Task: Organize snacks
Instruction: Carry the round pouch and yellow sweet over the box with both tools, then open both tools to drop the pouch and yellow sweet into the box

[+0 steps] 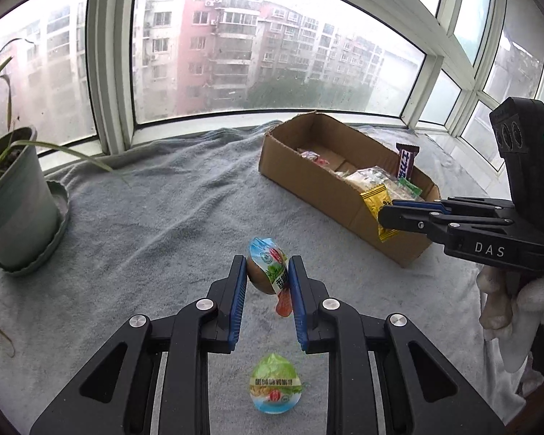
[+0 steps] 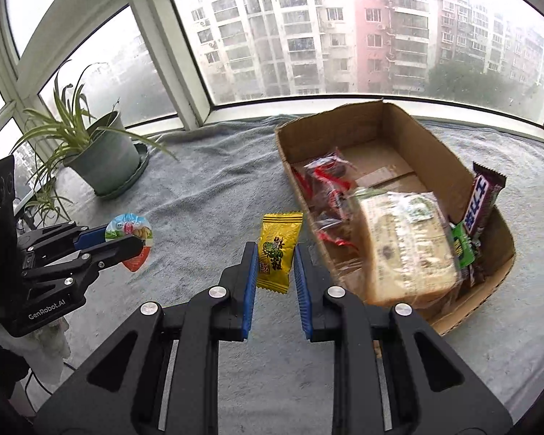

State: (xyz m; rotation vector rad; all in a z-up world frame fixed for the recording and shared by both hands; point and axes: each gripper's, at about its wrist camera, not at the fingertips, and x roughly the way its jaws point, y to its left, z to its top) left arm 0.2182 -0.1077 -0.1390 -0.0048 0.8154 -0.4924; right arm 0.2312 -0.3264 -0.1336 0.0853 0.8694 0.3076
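Nearest, at 6 o'clock in the left wrist view, a second jelly cup [image 1: 275,384] lies on the grey towel [image 1: 145,217]. Above it the left gripper [image 1: 266,279] clamps a jelly cup [image 1: 266,272], raised level. At 3 o'clock the right gripper [image 2: 273,264] pinches a yellow snack packet [image 2: 277,252] beside the cardboard box [image 2: 497,272] of snacks. A potted plant [image 2: 98,156] stands farthest, at 10 o'clock.

Matt black plastic gripper frames [image 2: 273,272] carry ribbed blue pads [image 2: 249,282] and bright metal pivot pins [image 2: 217,292]. Glossy yellow foil sachet [image 2: 277,250]. Brown corrugated cardboard box [image 2: 489,282], matt, rough-edged. Grey terry cloth cover [image 1: 163,195], napped. Smooth green plastic plant pot [image 1: 14,210].
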